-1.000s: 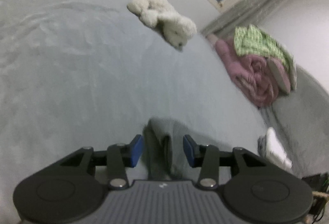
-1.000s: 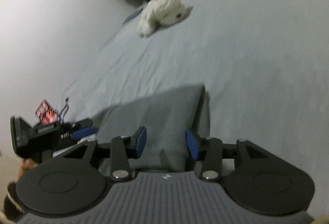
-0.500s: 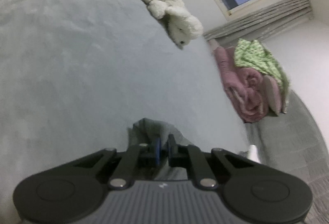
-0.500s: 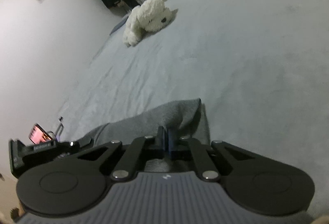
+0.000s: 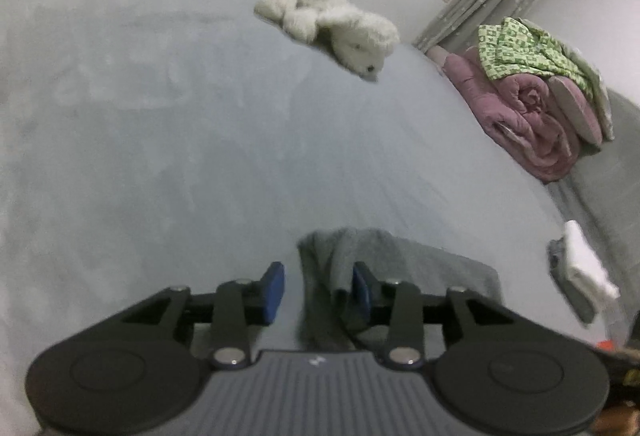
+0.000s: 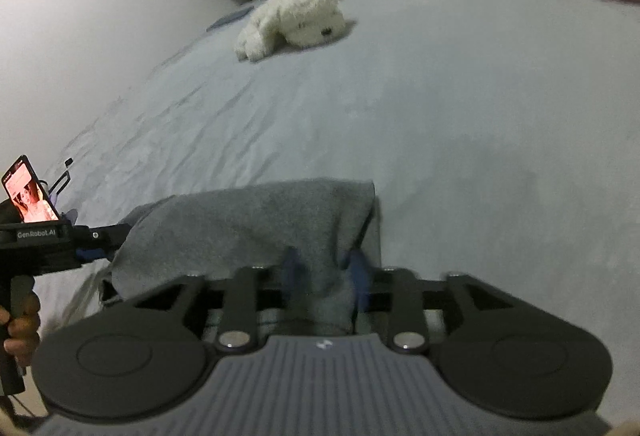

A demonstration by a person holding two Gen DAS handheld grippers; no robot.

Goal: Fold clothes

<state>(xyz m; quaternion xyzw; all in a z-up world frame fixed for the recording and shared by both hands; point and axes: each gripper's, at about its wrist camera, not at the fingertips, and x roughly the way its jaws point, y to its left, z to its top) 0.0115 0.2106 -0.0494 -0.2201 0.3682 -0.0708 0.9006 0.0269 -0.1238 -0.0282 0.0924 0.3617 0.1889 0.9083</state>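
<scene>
Grey garment: folded, near edge of the bed.
Left gripper: jaws apart, just reopened; garment's left corner between the pads, unclamped.
Right gripper: jaws apart, just reopened; right corner between, loose.
Plush dog: far.

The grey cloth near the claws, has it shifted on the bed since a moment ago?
Cannot tell. The cameras themselves moved. The grey cloth lies on the bed on the near side of the white plush dog, as before.
</scene>
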